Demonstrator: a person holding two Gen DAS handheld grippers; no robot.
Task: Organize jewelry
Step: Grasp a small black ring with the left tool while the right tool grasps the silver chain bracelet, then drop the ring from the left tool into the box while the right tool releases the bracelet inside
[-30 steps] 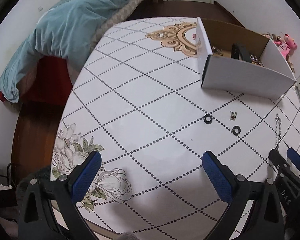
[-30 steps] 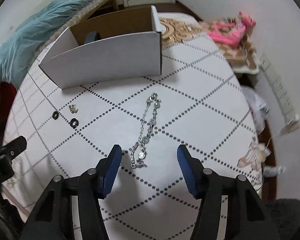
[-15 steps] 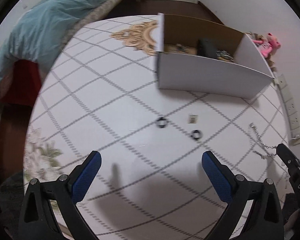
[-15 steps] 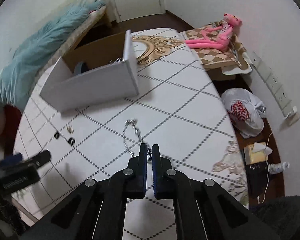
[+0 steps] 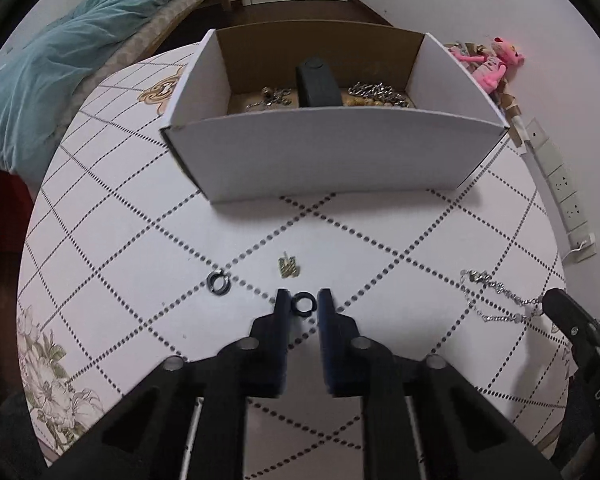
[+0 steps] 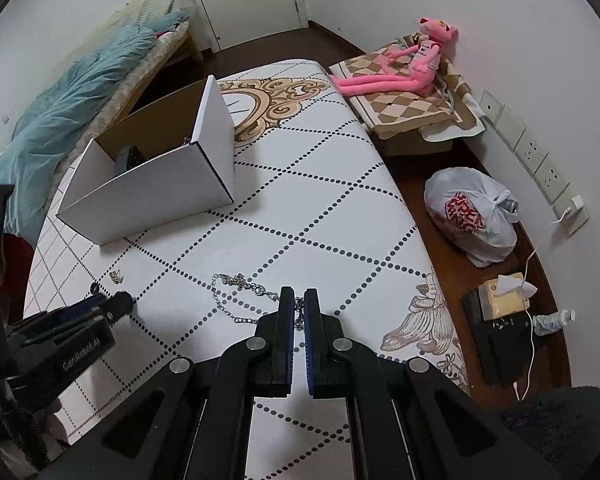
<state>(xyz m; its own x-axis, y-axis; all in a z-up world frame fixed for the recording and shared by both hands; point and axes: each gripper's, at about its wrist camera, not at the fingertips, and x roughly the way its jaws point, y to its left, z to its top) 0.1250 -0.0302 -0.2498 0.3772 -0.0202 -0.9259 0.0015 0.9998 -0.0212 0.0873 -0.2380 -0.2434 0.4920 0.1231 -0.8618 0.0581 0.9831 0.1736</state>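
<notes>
In the left wrist view my left gripper [image 5: 304, 302] is shut on a black ring [image 5: 303, 303] on the table. A second black ring [image 5: 218, 282] lies to its left and a small gold charm [image 5: 288, 267] just beyond. My right gripper [image 6: 299, 304] is shut on one end of a silver chain [image 6: 236, 294], whose rest trails on the table; the chain also shows in the left wrist view [image 5: 496, 300]. An open white cardboard box [image 5: 332, 152] stands behind, holding chains and a black case [image 5: 318, 84].
The round table [image 6: 320, 208] has a dotted diamond pattern and its edge curves close on the right. A bed with a teal blanket [image 5: 60, 64] lies at the left. A pink plush toy [image 6: 404, 68], a white bag [image 6: 472, 216] and wall sockets are at the right.
My left gripper moved forward toward the box and closed around the black ring. My right gripper stayed shut on the chain and drew nearer the table.
</notes>
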